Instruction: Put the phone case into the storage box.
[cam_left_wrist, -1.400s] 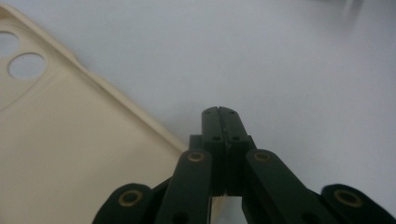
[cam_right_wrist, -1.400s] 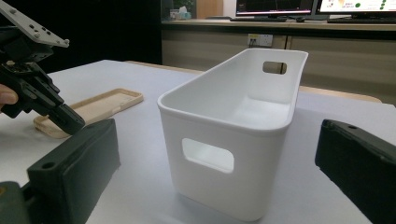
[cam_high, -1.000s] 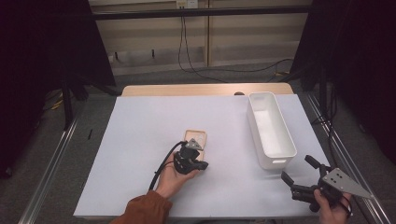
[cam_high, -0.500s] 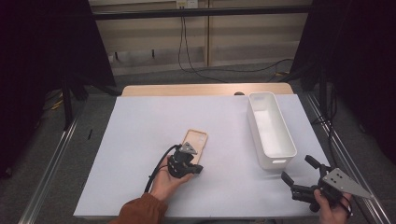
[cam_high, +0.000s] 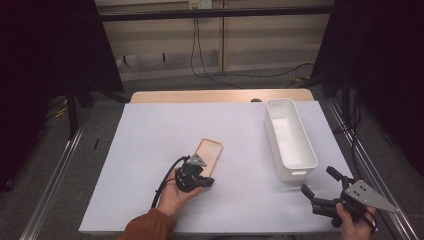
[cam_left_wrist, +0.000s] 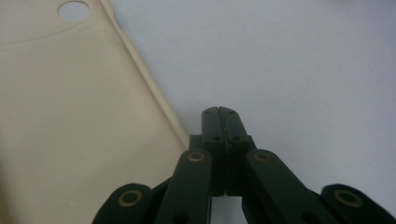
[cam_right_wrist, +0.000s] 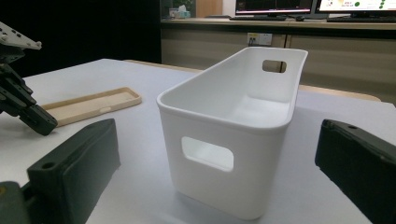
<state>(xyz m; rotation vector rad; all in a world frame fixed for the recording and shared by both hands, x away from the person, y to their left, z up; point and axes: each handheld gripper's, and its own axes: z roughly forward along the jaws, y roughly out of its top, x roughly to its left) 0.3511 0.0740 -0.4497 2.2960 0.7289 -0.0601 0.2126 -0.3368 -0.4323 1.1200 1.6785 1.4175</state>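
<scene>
A beige phone case (cam_high: 210, 152) lies flat on the white table cover (cam_high: 150, 140), its hollow side up. In the left gripper view the case (cam_left_wrist: 70, 116) is to the left of my jaws. My left gripper (cam_high: 205, 181) is shut with nothing in it. Its tip (cam_left_wrist: 219, 112) stands over the bare cover just right of the case's long edge. My right gripper (cam_high: 318, 180) is held open near the front right corner, empty, facing the white bin (cam_right_wrist: 233, 116). The case (cam_right_wrist: 88, 106) and the left gripper (cam_right_wrist: 21, 100) show beyond the bin's left side.
The white bin (cam_high: 290, 137) stands empty along the right side of the cover, with a handle slot in each end wall. A wooden table edge (cam_high: 220, 96) runs behind the cover. Metal rails (cam_high: 55, 175) flank the table.
My left gripper has drawn back a little toward the person, and more of the phone case shows beyond it. The right gripper has kept still.
</scene>
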